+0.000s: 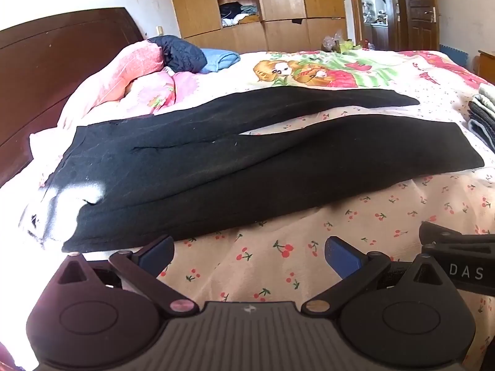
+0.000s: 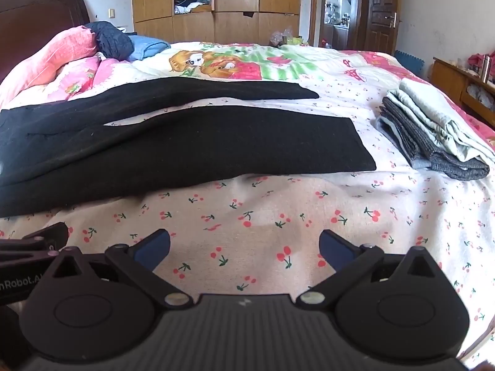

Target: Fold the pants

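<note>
Black left gripper (image 1: 249, 256), blue-padded fingers (image 1: 157, 255), ribbed grey body, white "DAS" lettering

A home bedroom is indicated by a quilted bed (image 2: 278, 216), dark headboard (image 1: 46, 61), and wooden wardrobe (image 2: 235, 6).

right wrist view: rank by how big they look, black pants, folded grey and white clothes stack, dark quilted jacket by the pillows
1. Black pants
2. Folded grey and white clothes stack
3. Dark quilted jacket, though it lies farther away, so its true size is unsure.
</note>
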{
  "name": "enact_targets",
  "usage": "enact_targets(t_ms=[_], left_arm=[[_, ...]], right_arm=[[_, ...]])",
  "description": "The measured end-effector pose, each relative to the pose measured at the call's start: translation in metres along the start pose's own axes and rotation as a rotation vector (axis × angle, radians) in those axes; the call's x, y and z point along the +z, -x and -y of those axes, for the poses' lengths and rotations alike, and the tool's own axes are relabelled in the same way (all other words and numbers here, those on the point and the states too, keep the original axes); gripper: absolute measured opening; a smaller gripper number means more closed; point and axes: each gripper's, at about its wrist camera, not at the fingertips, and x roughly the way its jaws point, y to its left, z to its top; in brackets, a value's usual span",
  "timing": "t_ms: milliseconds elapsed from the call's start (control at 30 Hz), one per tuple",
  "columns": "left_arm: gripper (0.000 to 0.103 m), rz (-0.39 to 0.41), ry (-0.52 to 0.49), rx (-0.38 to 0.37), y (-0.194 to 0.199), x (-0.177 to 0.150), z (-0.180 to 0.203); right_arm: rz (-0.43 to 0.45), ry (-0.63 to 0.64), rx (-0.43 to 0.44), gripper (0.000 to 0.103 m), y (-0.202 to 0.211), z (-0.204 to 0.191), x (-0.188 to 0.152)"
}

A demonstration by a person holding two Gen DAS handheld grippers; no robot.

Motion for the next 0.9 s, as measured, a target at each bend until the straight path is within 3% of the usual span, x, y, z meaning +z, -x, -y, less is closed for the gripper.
enact_targets(t_ms=[400, 667, 900], left_arm=[[0.103, -0.003, 0.025, -0.078, -0.004, 0.007, -0.008], [0.103, 0.023, 0.045, -0.177, 0.003, 0.009, -0.021], [0.103, 0.051, 0.176, -0.245, 0.011, 0.008, -0.055]], right_arm=[[0.000, 0.029, 0.023, 0.096, -0.005, -0.003, 0.012], [-0.033, 0.023, -0.098, 0.092, 0.019, -0.017, 0.018], [-0.046, 0.101, -0.177, 0.092, 0.041, -0.047, 0.033]])
